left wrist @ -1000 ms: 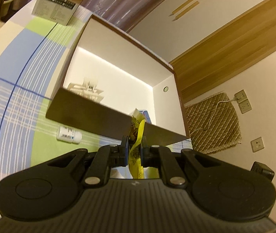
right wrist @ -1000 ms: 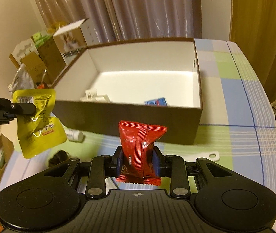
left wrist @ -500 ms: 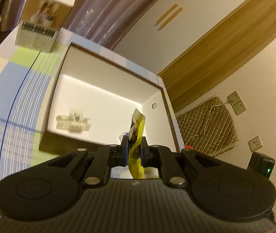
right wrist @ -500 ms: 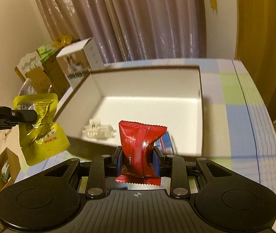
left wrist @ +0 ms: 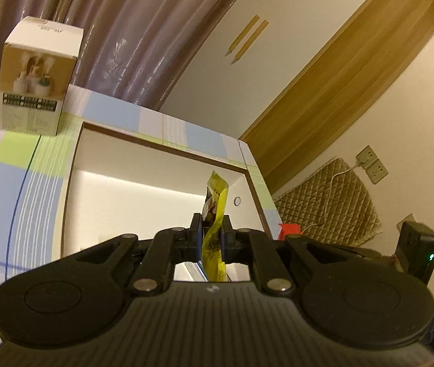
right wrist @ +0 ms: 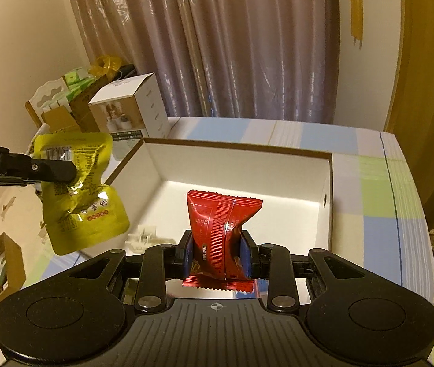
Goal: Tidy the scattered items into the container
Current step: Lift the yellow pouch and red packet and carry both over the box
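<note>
A printed carton (right wrist: 131, 113) stands just beside the open box (right wrist: 327, 183).

The white clip (right wrist: 146, 236) in the box (right wrist: 327, 183) is partly hidden behind the gripper body.

Open box (right wrist: 328, 177) mid-table (right wrist: 376, 214), clip (right wrist: 146, 237) inside near left, carton (right wrist: 131, 113) far left beyond it.
</note>
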`<state>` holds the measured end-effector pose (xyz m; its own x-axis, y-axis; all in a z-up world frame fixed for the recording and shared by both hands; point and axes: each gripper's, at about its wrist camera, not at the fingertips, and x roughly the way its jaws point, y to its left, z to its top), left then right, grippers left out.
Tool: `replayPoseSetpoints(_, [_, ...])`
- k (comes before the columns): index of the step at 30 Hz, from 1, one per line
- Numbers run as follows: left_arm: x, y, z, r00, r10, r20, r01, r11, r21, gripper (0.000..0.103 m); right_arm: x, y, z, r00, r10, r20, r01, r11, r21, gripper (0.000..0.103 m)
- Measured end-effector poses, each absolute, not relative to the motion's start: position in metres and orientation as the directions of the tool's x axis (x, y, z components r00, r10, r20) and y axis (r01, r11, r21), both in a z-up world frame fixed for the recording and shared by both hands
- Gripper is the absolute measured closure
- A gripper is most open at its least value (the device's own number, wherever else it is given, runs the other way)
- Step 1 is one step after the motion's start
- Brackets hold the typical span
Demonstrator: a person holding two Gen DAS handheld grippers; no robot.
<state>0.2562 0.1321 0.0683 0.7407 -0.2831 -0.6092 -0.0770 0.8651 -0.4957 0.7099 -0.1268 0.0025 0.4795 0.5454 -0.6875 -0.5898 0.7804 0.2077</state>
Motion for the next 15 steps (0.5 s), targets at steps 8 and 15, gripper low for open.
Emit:
replayPoseSetpoints(8, [0.295,0.137,0.056,0.711,-0.251,-0.657,-0.084,0.897,-0.434,0.095,0.741,-0.106,-0.009,0.434,0.544,-0.718,-0.590,0.774,0.230,0.070])
replayPoseSetpoints(15, [0.328,0.148,0.033,0.652,-0.206,-0.730,-0.098,0.931,-0.350,0.095,0.767,-0.085,-0.036,0.366,0.527,-0.767,-0.570,0.778,0.263,0.070])
